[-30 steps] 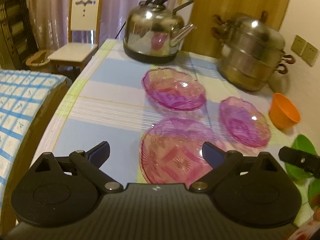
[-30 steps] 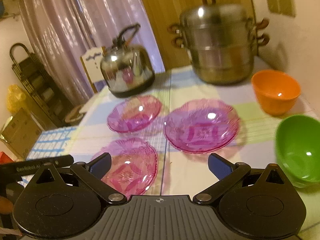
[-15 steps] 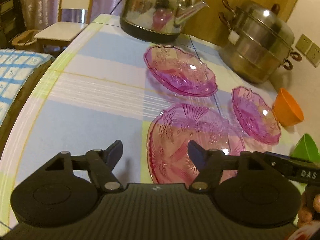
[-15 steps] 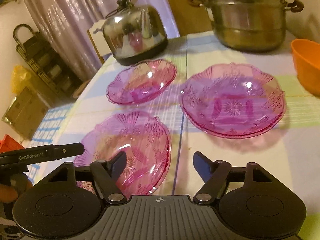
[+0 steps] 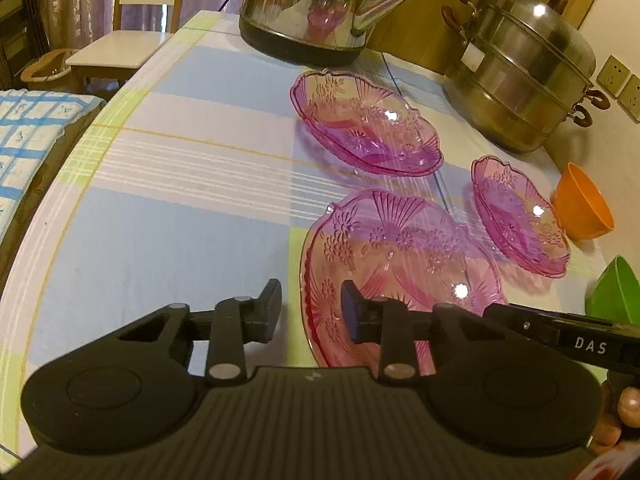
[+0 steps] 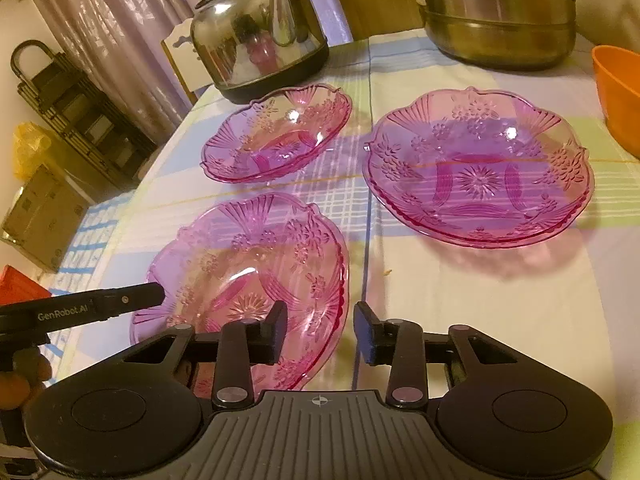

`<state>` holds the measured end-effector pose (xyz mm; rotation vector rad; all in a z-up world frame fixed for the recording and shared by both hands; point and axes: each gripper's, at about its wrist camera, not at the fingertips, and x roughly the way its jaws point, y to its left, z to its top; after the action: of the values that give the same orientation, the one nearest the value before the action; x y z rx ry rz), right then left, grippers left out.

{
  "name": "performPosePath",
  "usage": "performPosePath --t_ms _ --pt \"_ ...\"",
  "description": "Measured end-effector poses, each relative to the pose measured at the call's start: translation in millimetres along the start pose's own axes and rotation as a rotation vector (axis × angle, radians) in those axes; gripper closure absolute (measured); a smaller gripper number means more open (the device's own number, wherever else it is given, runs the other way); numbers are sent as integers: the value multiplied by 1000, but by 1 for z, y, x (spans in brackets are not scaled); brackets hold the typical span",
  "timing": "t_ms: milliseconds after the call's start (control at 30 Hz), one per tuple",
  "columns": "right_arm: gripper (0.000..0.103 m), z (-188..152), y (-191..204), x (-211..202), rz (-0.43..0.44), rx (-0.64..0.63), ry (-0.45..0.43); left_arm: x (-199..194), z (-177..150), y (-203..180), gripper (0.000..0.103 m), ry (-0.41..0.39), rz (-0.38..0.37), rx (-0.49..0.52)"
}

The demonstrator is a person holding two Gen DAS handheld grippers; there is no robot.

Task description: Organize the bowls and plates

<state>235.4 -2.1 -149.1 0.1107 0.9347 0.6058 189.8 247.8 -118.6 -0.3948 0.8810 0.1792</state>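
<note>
1. Where the two wrist views meet, a near pink glass plate (image 5: 400,276) (image 6: 244,276) lies on a table covered by a checked cloth (image 5: 180,208) (image 6: 480,300) of blue, white and pale green.
2. Left gripper (image 5: 310,308): its jaws are narrowing and straddle the plate's left rim, one finger outside on the cloth, the other over the plate. The pads are not yet pressing on the glass.
3. Right gripper (image 6: 320,328): its jaws are also narrowing and straddle the same plate's right rim, the left finger over the glass, the right finger over bare cloth. Gaps still show on both sides of the rim.
4. Each gripper's black body shows at the edge of the other's view, with fingers of the person's hand (image 6: 20,380) wrapped round the handle.
5. Farther back, a second pink plate (image 5: 368,120) (image 6: 276,132) sits just in front of a steel kettle (image 5: 316,4) (image 6: 260,36).
6. To the right, a third pink plate (image 5: 520,216) (image 6: 480,168) rests apart from the others.
7. At the far right, an orange bowl (image 5: 584,208) (image 6: 618,96) stands near a steel steamer pot (image 5: 520,68) (image 6: 496,8); a green bowl (image 5: 616,292) lies nearer.
8. Beyond the table's far left edge stands a pale wooden chair (image 5: 128,40).
</note>
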Motion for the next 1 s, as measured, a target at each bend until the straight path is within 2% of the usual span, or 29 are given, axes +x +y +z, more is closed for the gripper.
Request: performPosePath --t_ms 133,400,500,800,1000 --pt "72 -1 -2 2 -16 15 12 3 0 -1 82 10 -4 5" --pt "91 -1 -3 4 -21 27 25 6 1 -2 93 18 0 12" --pt "92 -1 -3 3 -31 34 23 4 0 0 97 18 -12 -8" --pt "92 2 6 -6 -41 13 -8 -7 4 -4 97 -10 6 -13" --pt "92 11 13 -14 -44 -2 -33 -18 21 -14 97 -48 35 2"
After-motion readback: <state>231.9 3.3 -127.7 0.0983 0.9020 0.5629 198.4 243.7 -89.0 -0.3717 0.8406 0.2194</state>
